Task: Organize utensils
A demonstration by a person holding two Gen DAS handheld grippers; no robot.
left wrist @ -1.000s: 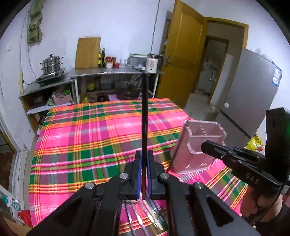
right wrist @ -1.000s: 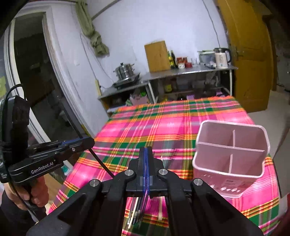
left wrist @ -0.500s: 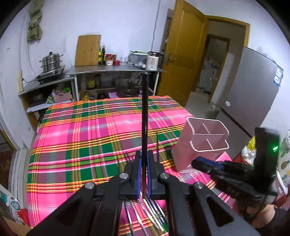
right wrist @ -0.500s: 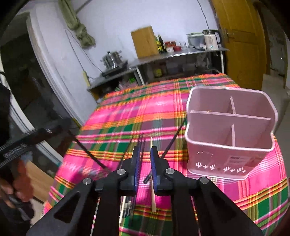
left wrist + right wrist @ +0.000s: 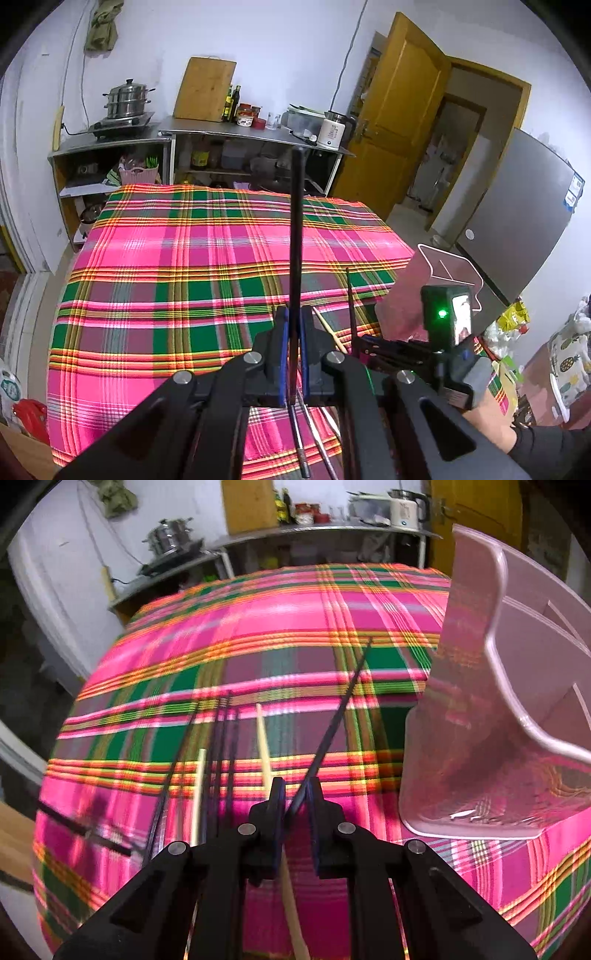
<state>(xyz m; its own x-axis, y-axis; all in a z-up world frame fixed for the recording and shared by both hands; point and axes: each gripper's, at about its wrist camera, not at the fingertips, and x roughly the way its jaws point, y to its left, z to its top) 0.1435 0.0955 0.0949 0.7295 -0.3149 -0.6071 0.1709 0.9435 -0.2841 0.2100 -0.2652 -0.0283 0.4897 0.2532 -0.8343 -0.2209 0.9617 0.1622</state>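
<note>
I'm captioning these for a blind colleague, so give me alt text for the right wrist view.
The right gripper, jaws open, straddles a black chopstick lying on a pink plaid tablecloth. More black and pale wooden chopsticks lie to its left, and a pink divided utensil holder stands at right.

I see a black chopstick (image 5: 296, 236) standing upright, pinched in my left gripper (image 5: 292, 354). Another black chopstick (image 5: 334, 720) lies slanted between my right gripper's (image 5: 295, 812) parted fingers, pink divided holder (image 5: 491, 716) just right.
</note>
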